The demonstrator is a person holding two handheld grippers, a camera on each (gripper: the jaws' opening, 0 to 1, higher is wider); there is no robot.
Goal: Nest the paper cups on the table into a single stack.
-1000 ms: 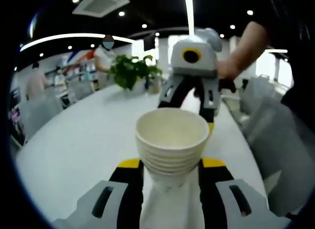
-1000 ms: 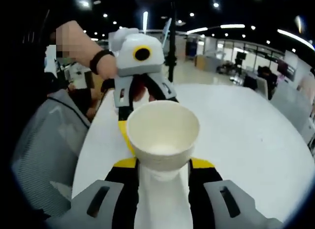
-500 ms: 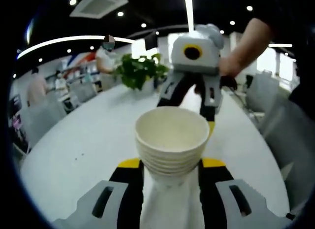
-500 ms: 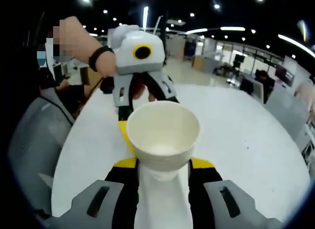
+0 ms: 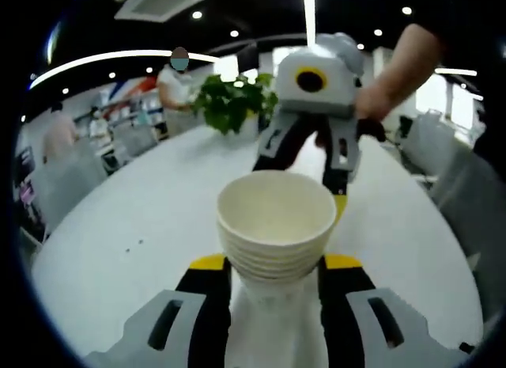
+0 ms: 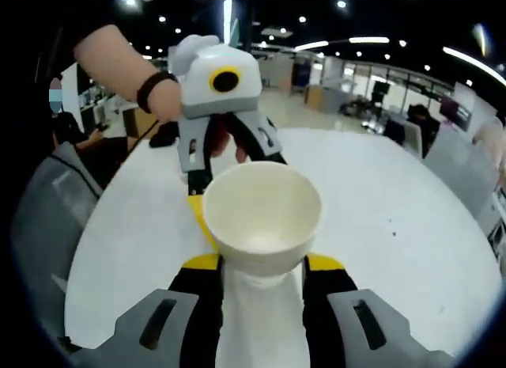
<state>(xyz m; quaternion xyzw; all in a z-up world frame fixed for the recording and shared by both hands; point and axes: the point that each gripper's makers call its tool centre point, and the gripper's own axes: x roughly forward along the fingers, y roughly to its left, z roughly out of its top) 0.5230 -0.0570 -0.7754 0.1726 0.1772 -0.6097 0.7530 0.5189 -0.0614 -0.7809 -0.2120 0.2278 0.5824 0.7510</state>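
Left gripper view: left gripper (image 5: 275,265) fingers clamped on cup stack (image 5: 276,225); right gripper (image 6: 261,265) fingers clamped on single cup (image 6: 262,216).

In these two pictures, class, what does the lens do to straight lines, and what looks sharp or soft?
Left gripper view: the round white table bulges into a curve, the stack of white paper cups is fairly sharp, and the green potted plant behind is soft. Right gripper view: the ceiling strip lights bend into arcs, and the held white paper cups look crisp.

Open-plan office: mesh chairs (image 6: 55,225), potted plant (image 5: 233,103).
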